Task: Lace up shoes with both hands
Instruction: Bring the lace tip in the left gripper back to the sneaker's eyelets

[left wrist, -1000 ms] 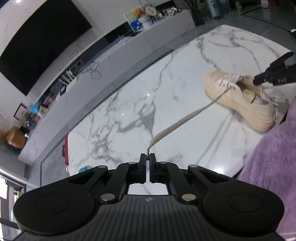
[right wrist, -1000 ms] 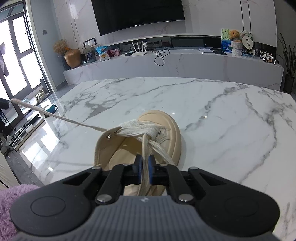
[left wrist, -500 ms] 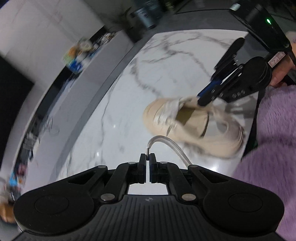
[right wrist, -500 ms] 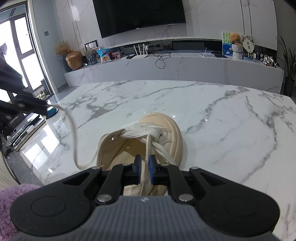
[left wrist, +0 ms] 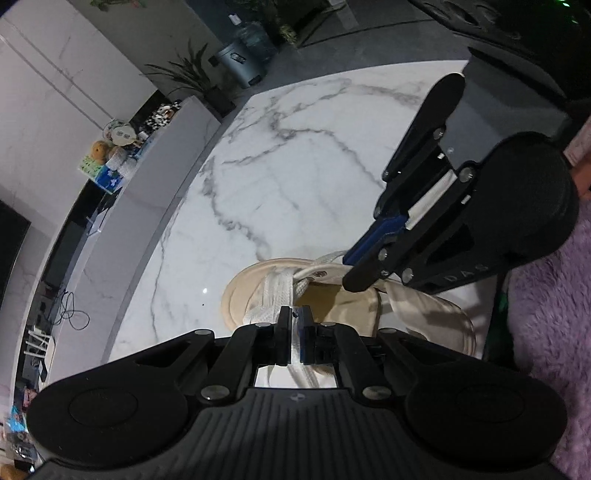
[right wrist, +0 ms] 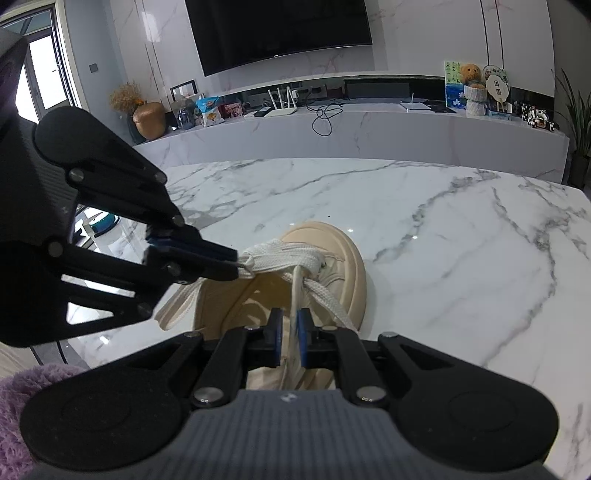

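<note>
Lace (right wrist: 295, 295) between both grippers' jaws.

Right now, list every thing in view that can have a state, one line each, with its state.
Beige canvas shoe: upright on the white marble table, partly laced, upper eyelets unthreaded.
White flat shoelace: crossed over the toe rows, both ends held.
Left gripper: fingers shut on one lace end, at the shoe's left eyelet side.
Right gripper: fingers shut on the other lace end.
Black wall television: off.
</note>
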Tool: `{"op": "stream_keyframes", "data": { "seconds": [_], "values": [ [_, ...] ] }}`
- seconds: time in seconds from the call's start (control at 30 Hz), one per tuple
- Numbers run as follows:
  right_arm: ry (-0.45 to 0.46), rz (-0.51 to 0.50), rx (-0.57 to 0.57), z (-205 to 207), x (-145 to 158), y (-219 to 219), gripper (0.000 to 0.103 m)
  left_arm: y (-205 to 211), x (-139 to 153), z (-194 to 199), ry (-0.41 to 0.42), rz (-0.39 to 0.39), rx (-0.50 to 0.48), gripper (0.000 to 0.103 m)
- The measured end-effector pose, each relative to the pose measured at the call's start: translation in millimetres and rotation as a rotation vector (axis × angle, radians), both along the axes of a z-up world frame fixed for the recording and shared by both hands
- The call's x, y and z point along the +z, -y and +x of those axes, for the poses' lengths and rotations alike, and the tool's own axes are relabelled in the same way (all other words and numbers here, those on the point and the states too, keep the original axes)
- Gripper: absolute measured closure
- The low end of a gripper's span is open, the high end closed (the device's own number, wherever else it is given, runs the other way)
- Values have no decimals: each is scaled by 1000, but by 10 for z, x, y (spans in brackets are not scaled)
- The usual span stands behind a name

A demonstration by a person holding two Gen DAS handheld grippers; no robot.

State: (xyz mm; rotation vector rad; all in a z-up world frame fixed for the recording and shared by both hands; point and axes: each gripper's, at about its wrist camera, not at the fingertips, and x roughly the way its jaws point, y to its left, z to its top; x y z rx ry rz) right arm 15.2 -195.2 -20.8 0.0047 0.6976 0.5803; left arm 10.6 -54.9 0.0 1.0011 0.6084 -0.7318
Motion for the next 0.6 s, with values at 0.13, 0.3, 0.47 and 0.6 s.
{"op": "stream_keyframes", "data": {
  "seconds": [0.13,0.3,0.47,0.6],
  "values": [
    [1,0,4,0,-2,-15,91,38,-70,22,7,-2,2,87],
    [0,1,1,1,-4,-15,90,79,-137,67,15,-8,20,76],
    [-7,24,-9,32,-4,9,90,107,-143,192,-16,-47,78,76],
    [-5,24,-11,43,4,4,90,89,-146,318,-72,-77,131,79]
  ]
}}
